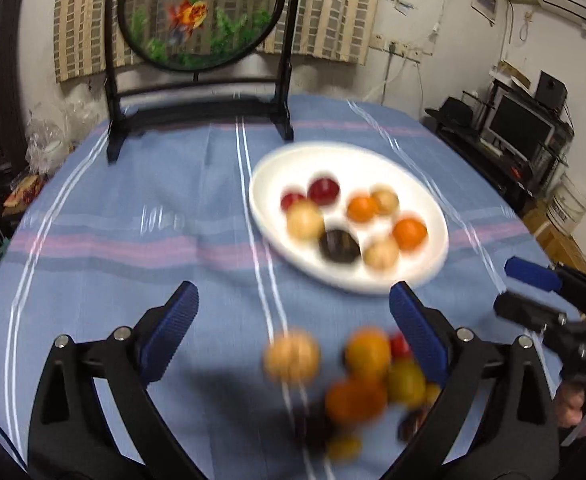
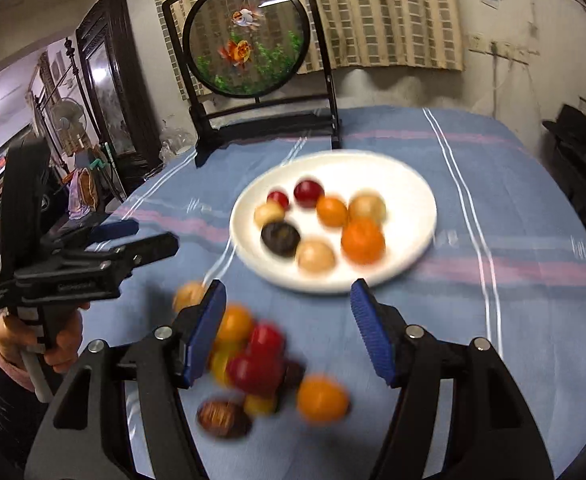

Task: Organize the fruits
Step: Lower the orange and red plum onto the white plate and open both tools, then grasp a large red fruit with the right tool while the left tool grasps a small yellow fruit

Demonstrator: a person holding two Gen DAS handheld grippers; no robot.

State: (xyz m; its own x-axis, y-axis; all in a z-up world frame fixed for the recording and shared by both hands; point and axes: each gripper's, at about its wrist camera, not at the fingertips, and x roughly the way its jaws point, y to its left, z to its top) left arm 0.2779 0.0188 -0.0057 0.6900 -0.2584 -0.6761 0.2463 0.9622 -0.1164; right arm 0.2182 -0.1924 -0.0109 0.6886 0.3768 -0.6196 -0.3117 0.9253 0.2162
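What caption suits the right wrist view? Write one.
Open right hand-held gripper above loose fruit, white plate of fruit beyond.

The right gripper (image 2: 289,328) hangs with jaws apart over a loose fruit pile (image 2: 261,364) at the table's (image 2: 513,320) near edge (all blurred); eight fruits sit on the white plate (image 2: 409,184) mid-table.
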